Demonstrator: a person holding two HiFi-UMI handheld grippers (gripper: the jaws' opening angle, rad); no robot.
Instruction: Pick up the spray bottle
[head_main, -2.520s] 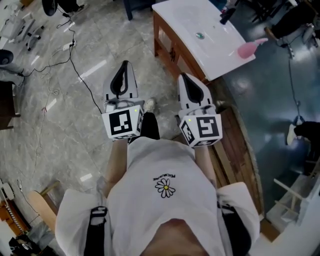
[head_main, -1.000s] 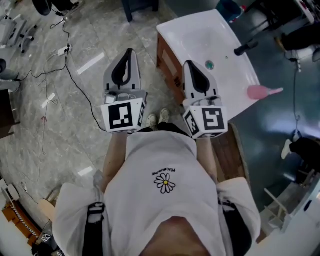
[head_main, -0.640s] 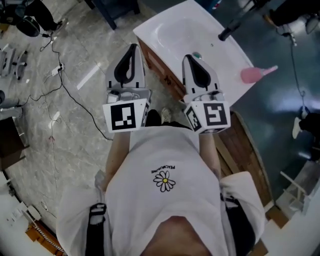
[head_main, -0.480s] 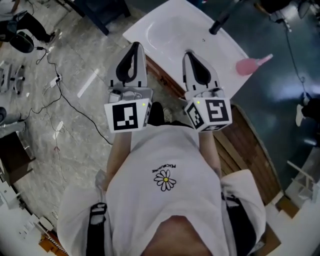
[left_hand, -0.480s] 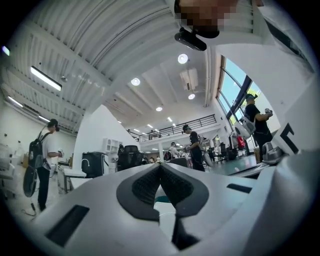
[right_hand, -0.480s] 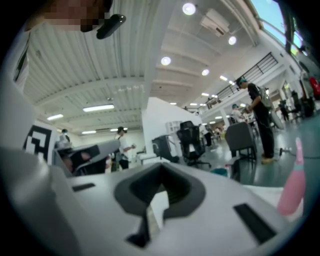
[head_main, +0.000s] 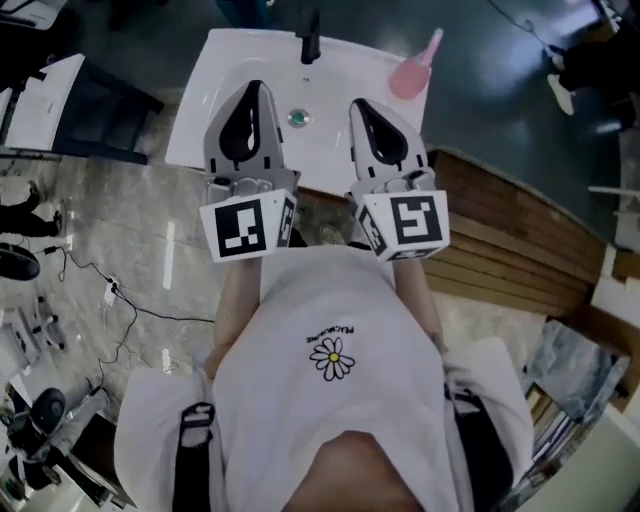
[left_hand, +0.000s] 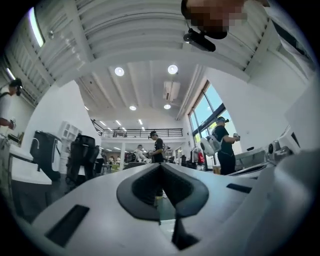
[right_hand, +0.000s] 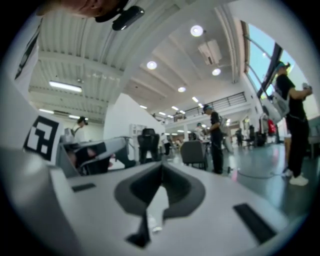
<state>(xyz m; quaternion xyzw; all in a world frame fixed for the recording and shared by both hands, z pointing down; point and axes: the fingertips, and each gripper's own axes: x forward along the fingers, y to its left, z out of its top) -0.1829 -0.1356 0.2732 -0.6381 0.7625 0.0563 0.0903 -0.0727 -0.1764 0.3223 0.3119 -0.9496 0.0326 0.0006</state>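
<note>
1. Head view: the pink spray bottle sits at the upper right corner of the white tabletop, right of the black tap. Its thin nozzle end points toward the top right of the frame. Whether it stands or lies on its side is not clear from this angle.
2. Head view: you hold the left tool and the right tool side by side over the basin, either side of the drain. Both point toward the top of the frame, with forearms tucked in and the marker cubes close to your chest. This reads as a carrying pose rather than a reach, and neither tool is near the bottle. The right tool is the nearer, so it looks the natural one to use.
3. Left gripper view: the jaws are pressed together with nothing between them. The camera looks out roughly level over the hall and ceiling, so the bottle does not show.
4. Right gripper view: these jaws are also fully together and empty, and the bottle is out of sight. You would need to part them and turn toward the upper right corner before any grasp.
</note>
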